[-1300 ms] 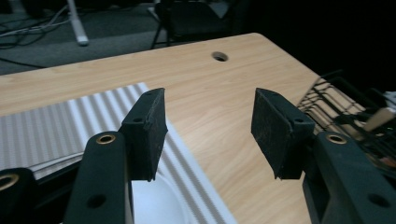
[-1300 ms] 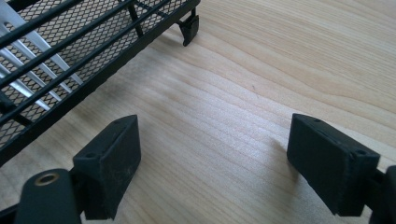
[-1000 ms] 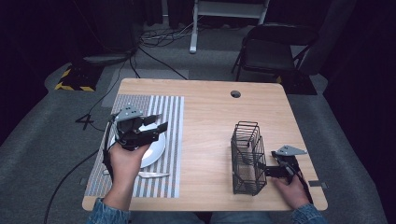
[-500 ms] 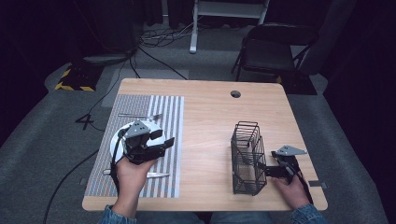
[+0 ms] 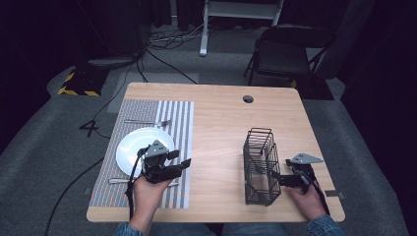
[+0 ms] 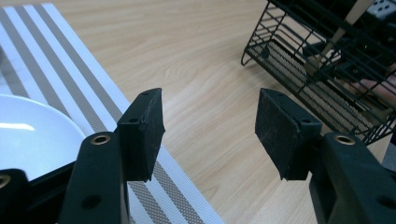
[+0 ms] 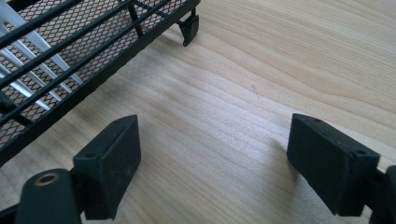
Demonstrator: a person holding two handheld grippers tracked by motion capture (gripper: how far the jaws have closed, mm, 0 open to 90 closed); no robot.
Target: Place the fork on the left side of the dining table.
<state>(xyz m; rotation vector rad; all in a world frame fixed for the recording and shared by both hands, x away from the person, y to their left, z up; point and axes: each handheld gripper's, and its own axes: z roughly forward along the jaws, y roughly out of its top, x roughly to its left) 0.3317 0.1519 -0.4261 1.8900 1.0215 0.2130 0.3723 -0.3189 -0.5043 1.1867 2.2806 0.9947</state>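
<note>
Your left gripper [image 5: 183, 163] hangs low over the near part of the striped placemat [image 5: 182, 118], its jaws parted with nothing between them; they have just been opening a little. In the left gripper view the gap between the pads frames bare bench [image 6: 196, 70] and the mat's edge. The white plate [image 5: 135, 147] lies just beside this gripper, on its far left side, with part of the gripper over the plate's near rim. A knife [image 5: 115, 181] lies on the mat just beside your left hand [image 5: 147, 194], at the near side of the plate, and a fork [image 5: 145, 122] lies beyond the plate. Your right gripper [image 5: 275, 178] rests at the near right of the bench, jaws wide apart and empty, pointing at the black wire basket [image 5: 259, 167] that stands just beside it. The two grippers are well apart, with the basket between them.
</note>
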